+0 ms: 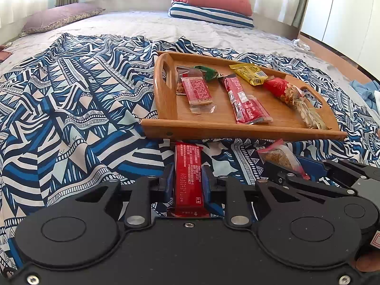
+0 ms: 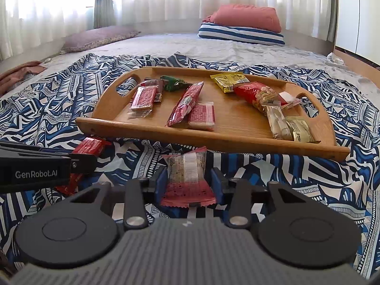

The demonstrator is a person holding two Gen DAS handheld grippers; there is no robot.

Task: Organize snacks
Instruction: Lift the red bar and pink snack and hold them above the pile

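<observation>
Two snacks sit between jaws: left gripper [image 1: 188, 185] pinches a red bar [image 1: 188, 178]; right gripper [image 2: 188, 181] flanks a clear-and-red packet [image 2: 187, 178], pads apparently not pressing, before the tray [image 2: 213, 140].

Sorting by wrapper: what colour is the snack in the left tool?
Red, with small pale print; clearest in the left wrist view.

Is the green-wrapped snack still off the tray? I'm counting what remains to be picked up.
No: in the right wrist view the green snack lies inside the wooden tray, near its far rim.
</observation>
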